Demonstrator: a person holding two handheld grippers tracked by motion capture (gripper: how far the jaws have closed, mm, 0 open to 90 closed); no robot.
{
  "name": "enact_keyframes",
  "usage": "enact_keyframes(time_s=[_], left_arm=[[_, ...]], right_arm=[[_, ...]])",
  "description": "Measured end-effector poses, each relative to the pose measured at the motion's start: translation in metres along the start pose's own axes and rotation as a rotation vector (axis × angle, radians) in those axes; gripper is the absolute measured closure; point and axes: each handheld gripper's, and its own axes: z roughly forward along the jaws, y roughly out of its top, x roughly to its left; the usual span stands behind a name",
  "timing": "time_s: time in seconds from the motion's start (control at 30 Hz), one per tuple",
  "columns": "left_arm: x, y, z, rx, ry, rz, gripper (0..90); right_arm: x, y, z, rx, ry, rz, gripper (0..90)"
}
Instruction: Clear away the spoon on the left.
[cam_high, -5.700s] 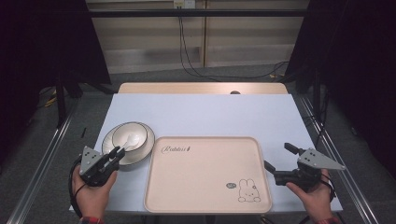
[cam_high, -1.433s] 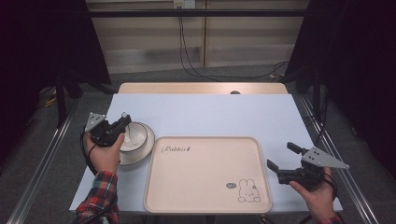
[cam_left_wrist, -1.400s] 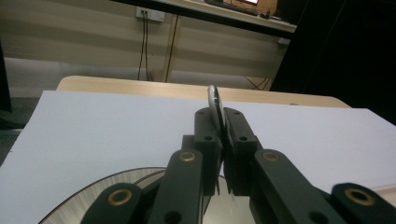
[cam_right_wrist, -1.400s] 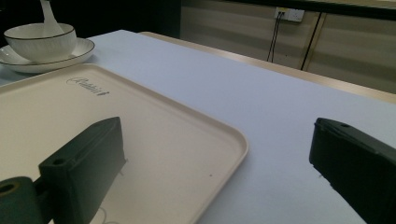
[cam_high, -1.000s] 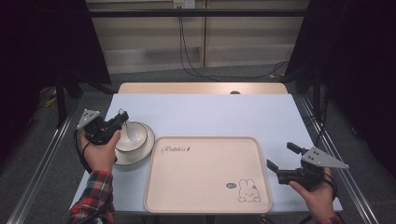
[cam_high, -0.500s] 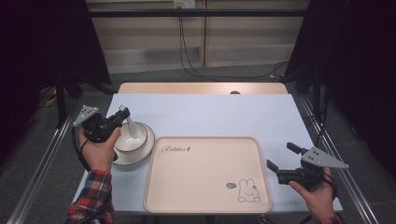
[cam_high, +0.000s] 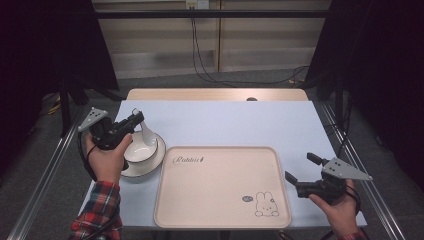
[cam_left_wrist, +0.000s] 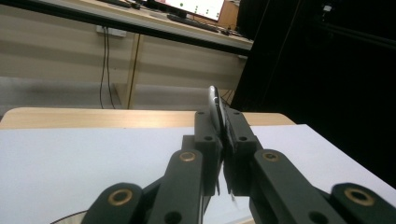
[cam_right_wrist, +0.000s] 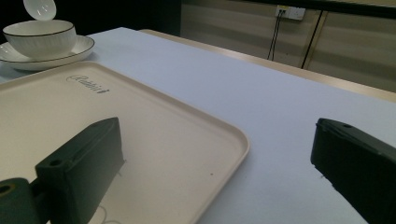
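Spoon stands pinched in the left gripper above the bowl and plate near the table's left edge; right gripper spread wide beside the tray.

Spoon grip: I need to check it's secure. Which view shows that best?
The left gripper view: the spoon stands edge-on, clamped in the left claw. The high view shows it above the bowl; the right gripper view, one end, far off.
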Motion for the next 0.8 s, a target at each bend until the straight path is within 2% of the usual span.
enact_keyframes(time_s=[0.2,0.23,0.3,0.37,0.43,0.8], left_arm=[[-0.007,0.002,0.001,0.002,-0.028,-0.006,85.6],[-0.008,0.002,0.002,-0.007,-0.034,-0.018,85.6],[-0.01,0.003,0.002,0.005,-0.038,-0.003,85.6],[-0.013,0.003,0.003,0.005,-0.054,-0.012,85.5],[-0.015,0.004,0.004,0.014,-0.066,-0.002,85.5],[-0.026,0.001,0.008,0.039,-0.102,-0.006,85.6]], right_arm=[[0.0,-0.001,0.001,0.003,-0.003,0.001,1.1],[0.0,-0.001,0.001,0.004,-0.001,0.002,0.9],[0.0,-0.001,0.001,0.003,-0.002,0.002,0.7],[0.0,-0.001,0.001,0.002,-0.003,0.003,0.6],[0.001,-0.001,0.001,0.001,-0.006,0.001,0.6],[0.0,-0.002,0.001,0.002,0.008,0.002,0.3]])
